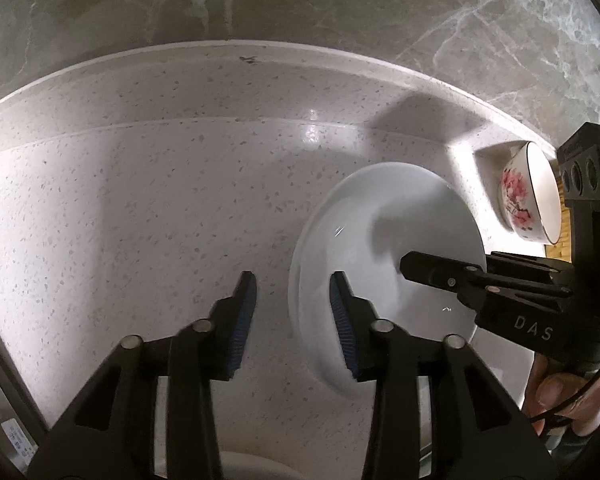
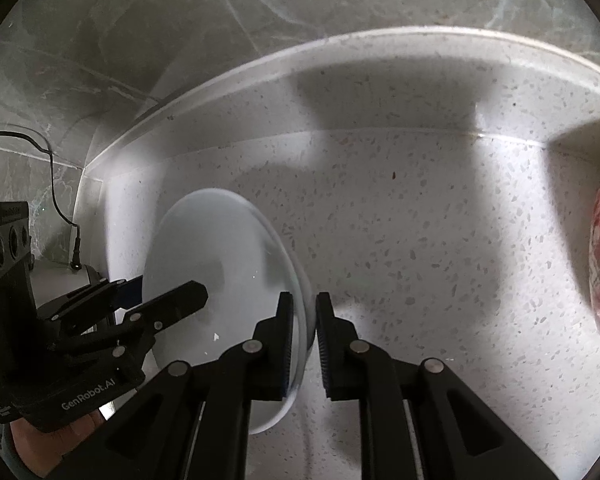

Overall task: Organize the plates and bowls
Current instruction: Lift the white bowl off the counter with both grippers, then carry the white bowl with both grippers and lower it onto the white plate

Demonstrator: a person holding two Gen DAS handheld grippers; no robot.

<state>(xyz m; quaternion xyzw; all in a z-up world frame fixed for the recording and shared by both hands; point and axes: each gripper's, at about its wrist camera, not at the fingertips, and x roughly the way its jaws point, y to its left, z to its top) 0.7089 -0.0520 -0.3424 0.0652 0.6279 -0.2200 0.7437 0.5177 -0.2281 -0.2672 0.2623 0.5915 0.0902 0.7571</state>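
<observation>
Glazed white plate (image 2: 220, 280), stiff, slick, chippable: rim pinched in right gripper (image 2: 304, 344), left gripper (image 1: 292, 320) narrowly parted, straddling opposite edge.

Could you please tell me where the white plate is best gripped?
Take the plate by its thin rim, one finger on each face, coming in from the edge: it is shallow and too wide to span. The right gripper pinches the rim this way; the left gripper straddles the opposite rim, pads apart.

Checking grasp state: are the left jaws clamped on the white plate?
No. In the left wrist view the left gripper jaws stand apart, straddling the white plate rim untouched.
</observation>
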